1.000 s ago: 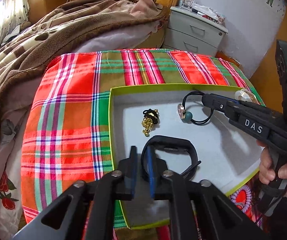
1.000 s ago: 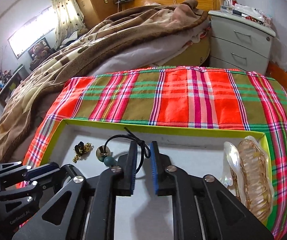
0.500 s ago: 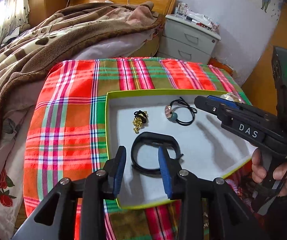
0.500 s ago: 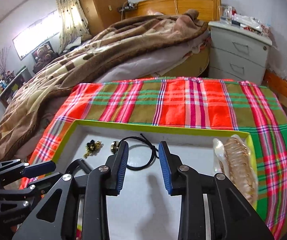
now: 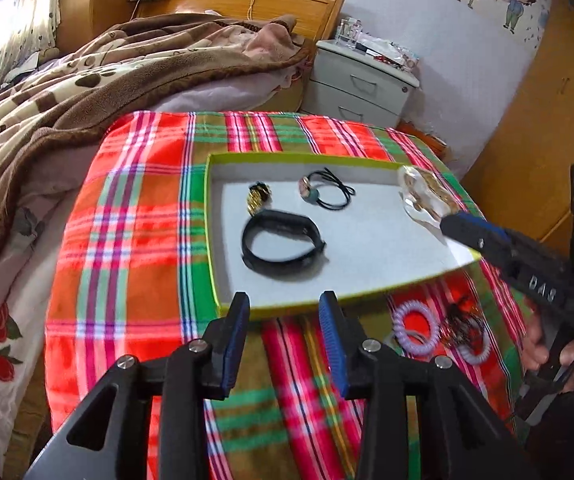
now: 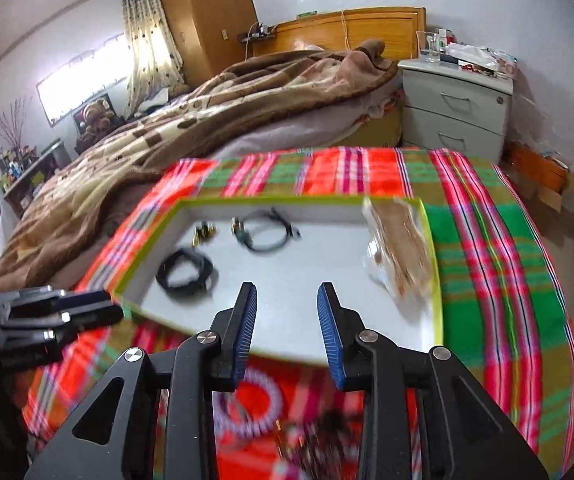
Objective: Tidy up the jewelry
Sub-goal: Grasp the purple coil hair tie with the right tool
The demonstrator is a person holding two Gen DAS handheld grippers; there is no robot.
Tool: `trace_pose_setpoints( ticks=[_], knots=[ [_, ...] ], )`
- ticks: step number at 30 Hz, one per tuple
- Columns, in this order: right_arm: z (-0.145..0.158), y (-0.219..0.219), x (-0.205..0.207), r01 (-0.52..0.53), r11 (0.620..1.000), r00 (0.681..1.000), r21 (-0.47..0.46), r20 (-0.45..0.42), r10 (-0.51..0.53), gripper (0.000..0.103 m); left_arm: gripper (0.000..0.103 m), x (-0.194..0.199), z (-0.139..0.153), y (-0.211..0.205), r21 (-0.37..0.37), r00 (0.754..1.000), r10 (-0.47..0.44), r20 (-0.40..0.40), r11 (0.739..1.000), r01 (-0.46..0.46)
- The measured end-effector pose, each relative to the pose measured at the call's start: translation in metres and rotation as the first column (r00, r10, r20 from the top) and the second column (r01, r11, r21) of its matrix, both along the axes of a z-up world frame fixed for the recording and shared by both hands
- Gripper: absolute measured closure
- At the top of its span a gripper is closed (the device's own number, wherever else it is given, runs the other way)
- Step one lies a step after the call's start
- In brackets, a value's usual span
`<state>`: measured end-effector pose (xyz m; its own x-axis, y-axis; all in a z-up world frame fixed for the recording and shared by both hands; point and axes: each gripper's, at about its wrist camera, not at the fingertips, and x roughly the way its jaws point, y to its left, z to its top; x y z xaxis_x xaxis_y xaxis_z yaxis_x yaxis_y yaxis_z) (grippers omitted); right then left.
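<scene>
Both the left gripper point(image 5: 285, 312) and right gripper point(image 6: 287, 304) have pulled back spread and empty, black wristband point(image 5: 283, 246) and black corded hair tie point(image 5: 329, 192) now dropped in the green-rimmed white tray point(image 5: 211, 240), probably freeing them for the purple coil ties point(image 5: 413, 326).

Only one legible text — "DAS", on the right gripper point(image 5: 453, 226).

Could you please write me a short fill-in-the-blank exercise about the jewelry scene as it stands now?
1. The black bracelet lies inside the ____-rimmed tray.
2. The left gripper is ____ and holds nothing.
3. The lilac spiral hair tie lies ____ the tray, on the plaid cloth.

Missing words: green; open; outside
</scene>
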<state>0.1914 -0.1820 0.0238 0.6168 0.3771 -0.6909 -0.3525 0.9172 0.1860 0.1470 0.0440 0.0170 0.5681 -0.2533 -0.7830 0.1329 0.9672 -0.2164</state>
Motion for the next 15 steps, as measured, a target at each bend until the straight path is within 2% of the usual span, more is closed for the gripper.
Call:
trace_pose_setpoints(
  ticks=[4, 8, 11, 15],
  knots=[
    [-0.015, -0.001, -0.016, -0.026, 0.998, 0.999, -0.059, -0.020, 0.025, 0.070, 0.065, -0.010, -0.006, -0.005, -0.006, 1.000, -0.019, -0.014, 1.000, 0.019],
    [-0.026, -0.001, -0.024, -0.047, 0.997, 0.998, -0.067, -0.048, 0.044, 0.070, 0.065, -0.019, -0.011, -0.006, -0.020, 0.999, -0.029, -0.015, 0.999, 0.029],
    [-0.032, 0.006, -0.022, -0.085, 0.994, 0.995, -0.074, -0.063, 0.080, 0.070, 0.065, -0.025, -0.015, -0.006, -0.032, 0.999, -0.036, -0.019, 0.999, 0.036],
    [-0.043, 0.013, -0.018, -0.085, 0.991, 0.993, -0.104, -0.091, 0.076, 0.070, 0.064, -0.032, -0.018, -0.003, -0.039, 0.999, -0.032, -0.027, 0.999, 0.031]
  ],
)
